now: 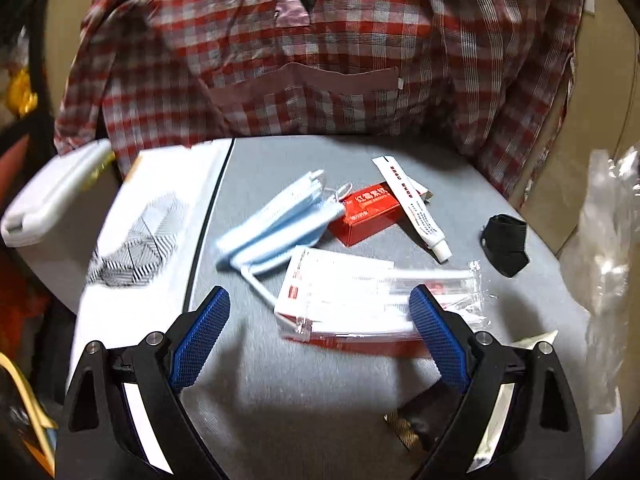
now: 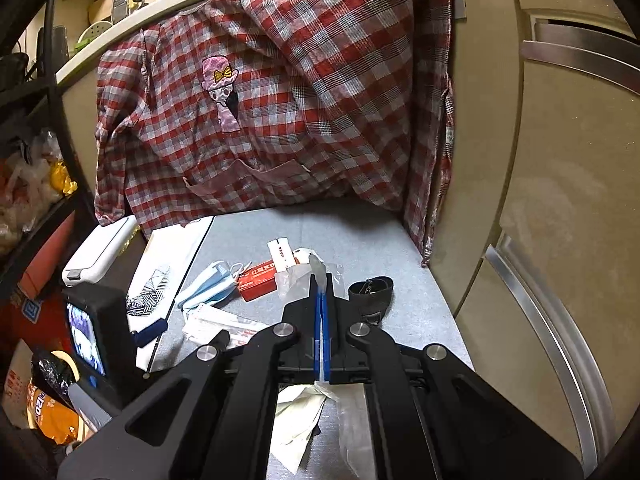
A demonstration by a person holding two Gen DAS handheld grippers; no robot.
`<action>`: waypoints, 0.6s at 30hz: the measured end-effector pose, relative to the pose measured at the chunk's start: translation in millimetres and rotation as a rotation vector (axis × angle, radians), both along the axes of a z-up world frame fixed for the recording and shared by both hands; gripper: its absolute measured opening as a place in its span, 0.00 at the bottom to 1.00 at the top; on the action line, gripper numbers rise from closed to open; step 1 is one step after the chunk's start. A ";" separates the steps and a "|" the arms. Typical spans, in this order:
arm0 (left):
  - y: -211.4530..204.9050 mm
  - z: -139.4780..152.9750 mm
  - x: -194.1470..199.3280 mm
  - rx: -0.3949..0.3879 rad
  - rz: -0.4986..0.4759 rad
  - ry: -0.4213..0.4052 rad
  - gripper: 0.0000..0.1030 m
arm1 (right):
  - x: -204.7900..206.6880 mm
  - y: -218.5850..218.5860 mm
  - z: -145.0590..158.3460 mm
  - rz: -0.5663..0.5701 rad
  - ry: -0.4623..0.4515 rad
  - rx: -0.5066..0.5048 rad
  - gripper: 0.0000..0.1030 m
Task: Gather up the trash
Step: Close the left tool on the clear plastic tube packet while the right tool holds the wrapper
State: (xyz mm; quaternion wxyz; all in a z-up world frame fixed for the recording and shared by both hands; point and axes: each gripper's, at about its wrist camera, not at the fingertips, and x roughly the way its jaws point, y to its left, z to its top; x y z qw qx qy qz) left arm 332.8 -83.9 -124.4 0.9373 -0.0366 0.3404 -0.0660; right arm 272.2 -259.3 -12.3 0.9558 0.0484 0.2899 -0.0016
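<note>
On the grey table [image 1: 280,380] lie blue face masks [image 1: 280,216], a red carton [image 1: 368,212], a white tube [image 1: 412,208], a clear-wrapped white and red packet [image 1: 352,300] and a black cloth piece [image 1: 506,242]. My left gripper [image 1: 320,312] is open, low over the table, its blue pads either side of the packet's near end. My right gripper [image 2: 322,288] is shut on a clear plastic bag [image 2: 316,268], held above the table; the bag also shows at the right edge of the left wrist view [image 1: 608,240]. The masks [image 2: 216,284], carton [image 2: 258,280] and black piece [image 2: 370,292] show beyond it.
A checked shirt [image 2: 280,100] hangs behind the table. A white patterned sheet [image 1: 160,216] and a white case [image 1: 52,200] lie at the left. Beige cabinet doors [image 2: 560,200] stand at the right. A crumpled paper [image 2: 296,420] lies near the front edge. Cluttered shelves stand at the left.
</note>
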 end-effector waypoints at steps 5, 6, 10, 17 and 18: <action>9.9 -0.2 -7.1 -0.089 -0.013 0.015 0.30 | -0.2 1.5 0.0 -0.001 0.001 0.007 0.01; 10.5 0.3 -7.5 -0.101 -0.027 0.021 0.15 | -0.9 1.6 0.6 -0.002 0.000 0.008 0.01; 17.5 0.3 -9.0 -0.136 -0.044 0.030 0.01 | -4.1 3.4 3.7 -0.001 -0.010 0.006 0.01; 34.7 30.3 -23.4 -0.141 -0.031 -0.052 0.00 | -9.0 6.2 11.1 0.008 -0.031 0.012 0.01; 36.6 37.5 -26.5 -0.134 -0.030 -0.066 0.00 | -9.1 6.2 11.7 0.009 -0.033 0.013 0.01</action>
